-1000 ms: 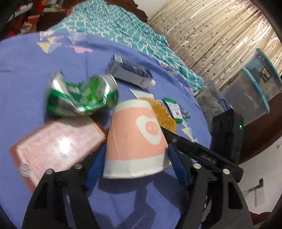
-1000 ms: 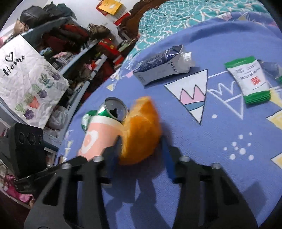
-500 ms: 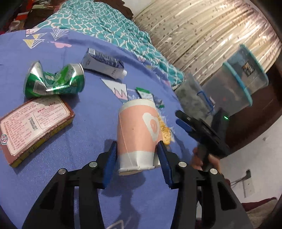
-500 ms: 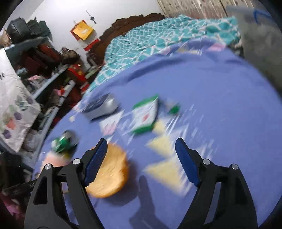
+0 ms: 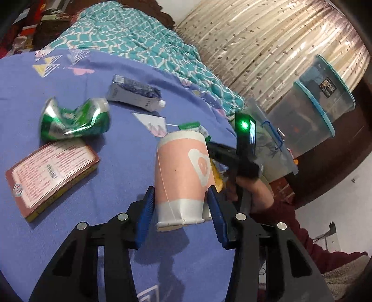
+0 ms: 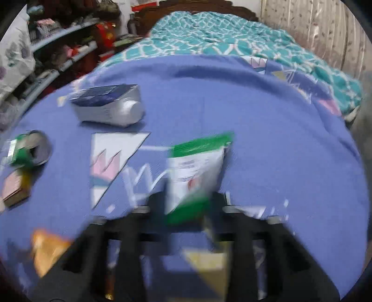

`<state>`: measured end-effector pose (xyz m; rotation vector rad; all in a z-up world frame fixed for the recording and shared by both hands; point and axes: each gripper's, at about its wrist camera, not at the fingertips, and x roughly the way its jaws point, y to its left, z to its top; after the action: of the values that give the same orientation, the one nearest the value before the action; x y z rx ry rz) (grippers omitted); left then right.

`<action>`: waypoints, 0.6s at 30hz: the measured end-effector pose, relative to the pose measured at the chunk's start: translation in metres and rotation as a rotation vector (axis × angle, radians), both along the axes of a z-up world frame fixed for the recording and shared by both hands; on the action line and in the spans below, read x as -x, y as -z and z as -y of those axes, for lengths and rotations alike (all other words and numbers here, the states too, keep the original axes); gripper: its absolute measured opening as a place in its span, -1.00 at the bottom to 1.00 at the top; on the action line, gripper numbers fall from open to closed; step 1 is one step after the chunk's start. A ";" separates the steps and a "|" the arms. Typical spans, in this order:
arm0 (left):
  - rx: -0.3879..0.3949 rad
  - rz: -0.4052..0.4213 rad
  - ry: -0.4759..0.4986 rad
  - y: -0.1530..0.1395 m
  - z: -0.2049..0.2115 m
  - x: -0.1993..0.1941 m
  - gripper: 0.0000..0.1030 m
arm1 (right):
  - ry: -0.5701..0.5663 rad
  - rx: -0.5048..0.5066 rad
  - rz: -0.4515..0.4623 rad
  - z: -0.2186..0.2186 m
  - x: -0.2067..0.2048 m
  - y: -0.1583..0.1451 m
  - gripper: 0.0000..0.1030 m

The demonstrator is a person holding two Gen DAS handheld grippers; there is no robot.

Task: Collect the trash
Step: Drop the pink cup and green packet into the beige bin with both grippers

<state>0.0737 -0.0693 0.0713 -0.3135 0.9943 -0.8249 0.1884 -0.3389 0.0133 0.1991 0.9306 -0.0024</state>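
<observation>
Gripping one pink paper cup (image 5: pixel 182 176) — left hand-held gripper (image 5: pixel 181 210), pads pressed on cup base, above purple bedspread (image 5: pixel 121 162). Right hand-held gripper (image 6: pixel 186 204) clamped on one green-white sachet (image 6: pixel 196 169), blurred. Lying on bedspread — one crushed green can (image 5: pixel 74 118), one carton (image 5: pixel 133 96), one flat red box (image 5: pixel 50 172).

— What sort of place?
— A bedroom in a home. Bed (image 6: pixel 209 76) filling the middle, spread with a blue blanket (image 6: pixel 255 116) printed with triangles; teal patterned quilt (image 6: pixel 220 39) at its far end, against a dark carved wooden headboard (image 6: pixel 197 5).
— Anything beside the bed?
— Left of the bed, open shelves (image 6: pixel 65 44) crammed with clothes and bags. Right of it, a long beige curtain (image 5: pixel 267 46) with small leaf prints, then clear plastic storage tubs (image 5: pixel 320 104) with blue rims stacked near the foot.
</observation>
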 end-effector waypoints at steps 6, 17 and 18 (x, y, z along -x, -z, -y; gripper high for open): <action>-0.002 0.036 0.148 -0.020 0.063 0.005 -0.16 | 0.133 -0.140 0.098 0.052 0.088 -0.018 -0.70; -0.105 0.002 0.546 0.012 0.280 0.046 -0.16 | 0.445 -0.182 0.150 0.163 0.259 -0.008 -0.70; -0.119 -0.009 0.573 0.018 0.298 0.050 -0.16 | 0.480 -0.180 0.161 0.175 0.272 -0.008 -0.70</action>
<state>0.0239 -0.3677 0.0536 0.0801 1.1549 -1.2735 -0.0837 -0.5142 0.0215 0.5785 0.7046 -0.3424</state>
